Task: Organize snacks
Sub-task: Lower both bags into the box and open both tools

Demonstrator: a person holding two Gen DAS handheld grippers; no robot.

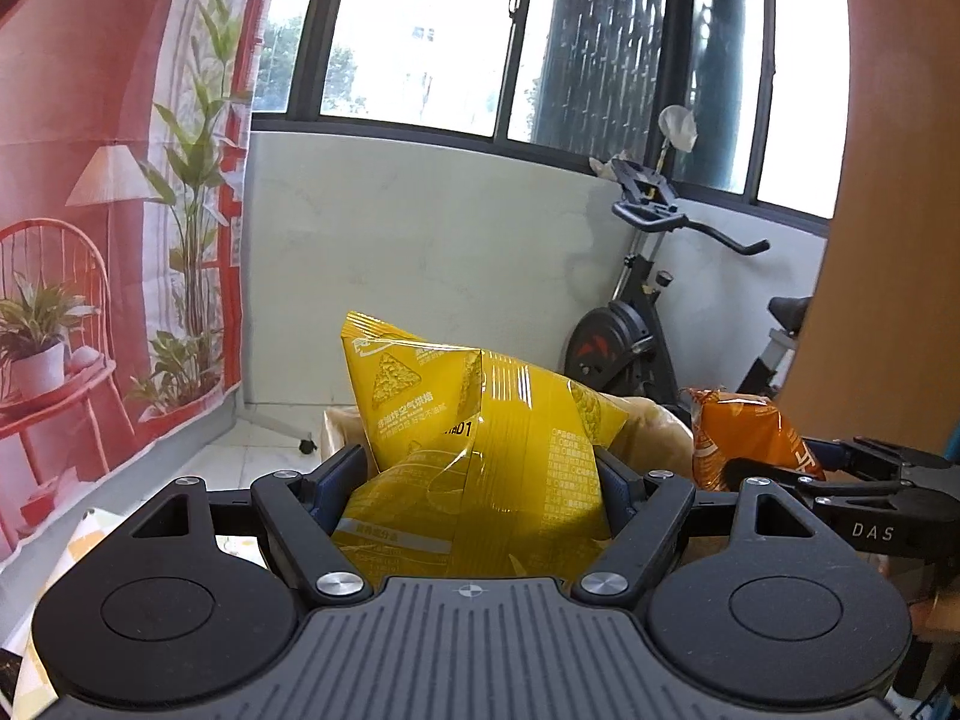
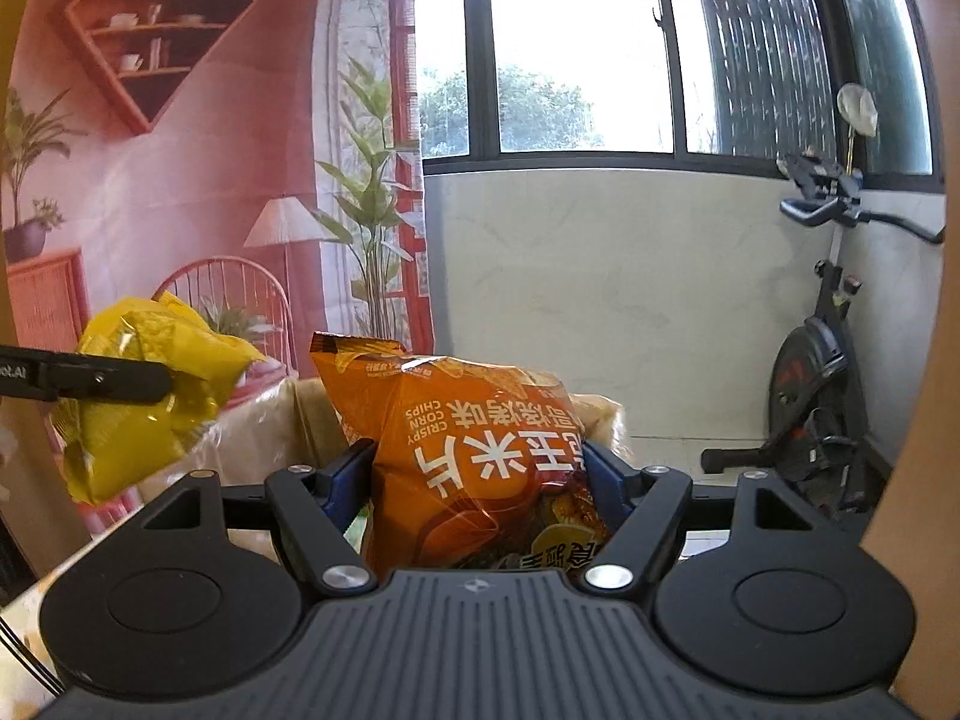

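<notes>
1. Yellow snack bag (image 1: 480,450), crinkled and upright, clamped between the blue pads of the left gripper (image 1: 480,480); fills the centre of the left wrist view, top corner leaning toward 11 o'clock.
2. Orange corn-chip bag (image 2: 480,450), print upside down, pinched the same way in the right gripper (image 2: 480,480); centre of the right wrist view, top edge toward 11 o'clock.
3. Both grippers grasping, jaws spread wide around the puffed bags, pads pressing the sides.
4. Seen across: orange bag at 3 o'clock in the left wrist view with a black finger over it; yellow bag at 9 o'clock in the right wrist view, crossed by a black finger of the left gripper.
5. Just behind both bags, a pale brown box or bag rim (image 2: 300,414), partly hidden; cannot tell what exactly.
6. Further out, white low wall (image 1: 420,252) under dark-framed windows (image 1: 420,30), from 12 to 2 o'clock.
7. Exercise bike (image 1: 636,324) at 3 o'clock against that wall.
8. Red printed backdrop (image 1: 90,210) with lamp, chair and plants at 9 to 10 o'clock.
9. Brown wooden panel (image 1: 888,240) along the right edge.
</notes>
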